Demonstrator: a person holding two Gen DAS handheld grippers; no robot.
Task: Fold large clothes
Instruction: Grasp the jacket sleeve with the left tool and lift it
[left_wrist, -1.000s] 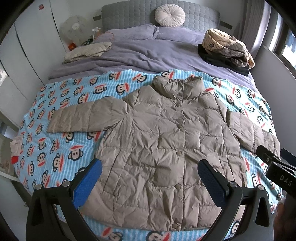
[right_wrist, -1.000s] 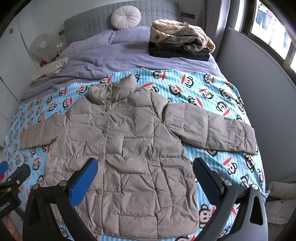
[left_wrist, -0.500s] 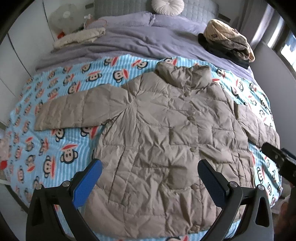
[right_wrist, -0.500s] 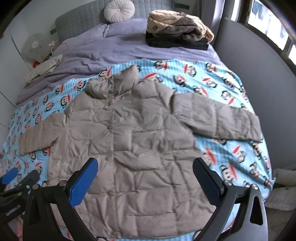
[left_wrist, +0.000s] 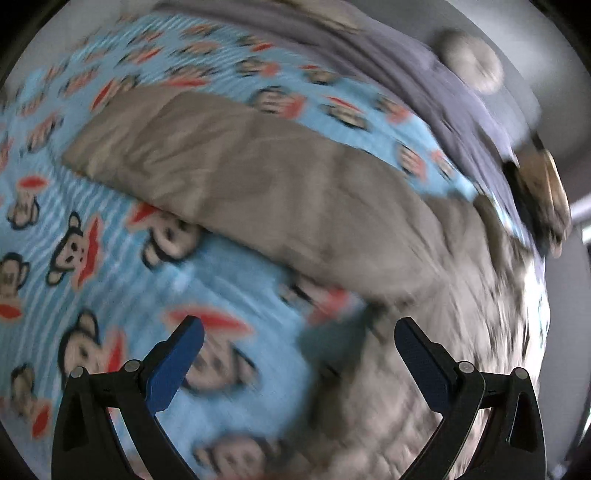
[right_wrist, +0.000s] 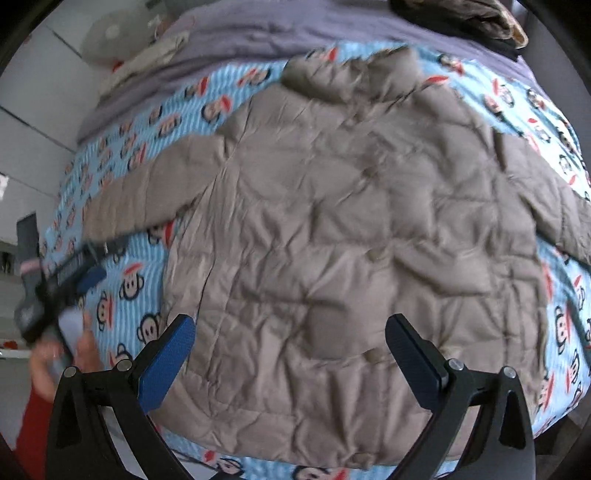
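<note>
The taupe quilted puffer jacket (right_wrist: 332, 229) lies flat and buttoned, front up, on the bed's monkey-print sheet (right_wrist: 129, 155), sleeves spread wide, collar toward the headboard.

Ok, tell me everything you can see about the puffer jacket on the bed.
The puffer jacket is taupe-grey and quilted, with a soft matte shell, a stand-up collar, a row of front buttons and a patch pocket. It lies flat and front-up on the monkey-print blanket, buttoned shut, both sleeves spread sideways, hem toward the camera. No hand-held gripper touches it.
</note>
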